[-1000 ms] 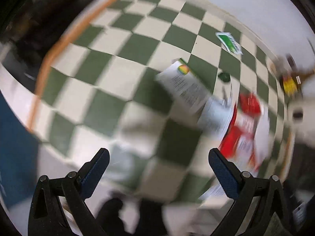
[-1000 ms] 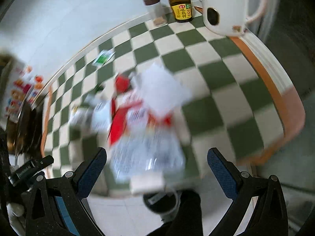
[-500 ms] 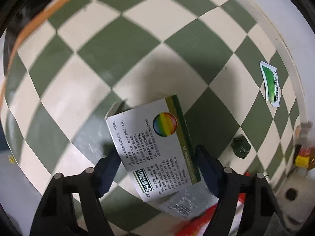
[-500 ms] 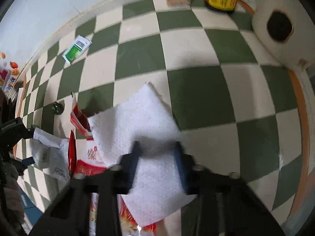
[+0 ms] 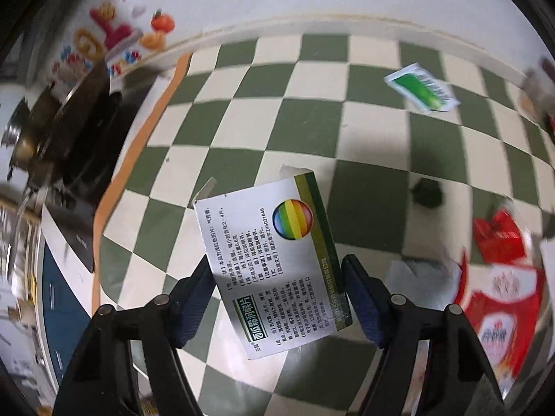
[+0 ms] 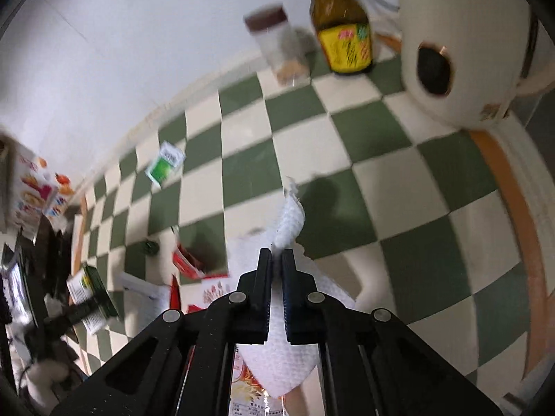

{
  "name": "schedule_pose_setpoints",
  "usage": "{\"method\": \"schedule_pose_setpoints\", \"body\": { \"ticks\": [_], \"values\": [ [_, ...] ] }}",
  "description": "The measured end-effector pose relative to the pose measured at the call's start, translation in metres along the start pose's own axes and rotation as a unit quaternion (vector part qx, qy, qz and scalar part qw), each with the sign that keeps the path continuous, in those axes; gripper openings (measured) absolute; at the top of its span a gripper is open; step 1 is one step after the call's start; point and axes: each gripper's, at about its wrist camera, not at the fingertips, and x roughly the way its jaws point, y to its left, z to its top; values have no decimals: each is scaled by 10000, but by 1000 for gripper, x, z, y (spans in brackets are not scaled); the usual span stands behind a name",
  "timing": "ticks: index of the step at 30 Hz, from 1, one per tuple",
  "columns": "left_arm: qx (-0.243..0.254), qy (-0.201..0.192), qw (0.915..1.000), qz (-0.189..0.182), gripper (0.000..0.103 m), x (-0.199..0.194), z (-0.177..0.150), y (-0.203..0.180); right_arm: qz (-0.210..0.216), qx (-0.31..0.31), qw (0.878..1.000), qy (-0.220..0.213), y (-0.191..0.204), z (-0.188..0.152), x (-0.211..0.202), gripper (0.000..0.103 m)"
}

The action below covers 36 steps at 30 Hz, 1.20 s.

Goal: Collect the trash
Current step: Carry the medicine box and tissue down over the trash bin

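Left gripper [image 5: 277, 298] jaws clamp the box [image 5: 274, 270] by its edges, right gripper [image 6: 276, 260] jaws pinch shut on the tissue [image 6: 288, 228], both above mid-bench; box could twist out, tissue could tear.

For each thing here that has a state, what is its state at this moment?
left gripper: shut on the medicine box, lifted, flap open.
right gripper: shut on the paper towel.
green sachet: flat on the floor.
sauce bottle: upright.
jar: upright, lid on.
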Motion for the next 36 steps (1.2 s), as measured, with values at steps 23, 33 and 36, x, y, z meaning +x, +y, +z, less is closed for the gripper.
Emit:
{"method": "schedule_pose_setpoints", "body": {
  "ticks": [23,33,36],
  "values": [
    [1275,-994,9708,-1771,70,-128,-194,100,253,-464,9978,-392,113,-286,-183,3],
    [1695,609,9693,-1676,70,-5,-315,114,-132,268,9924,1194,72,-466,-88,3],
    [1705,1014,9682,-1528,70,45,-340,106,-240,281,9868,1578,57,-511,-42,3]
  ]
}}
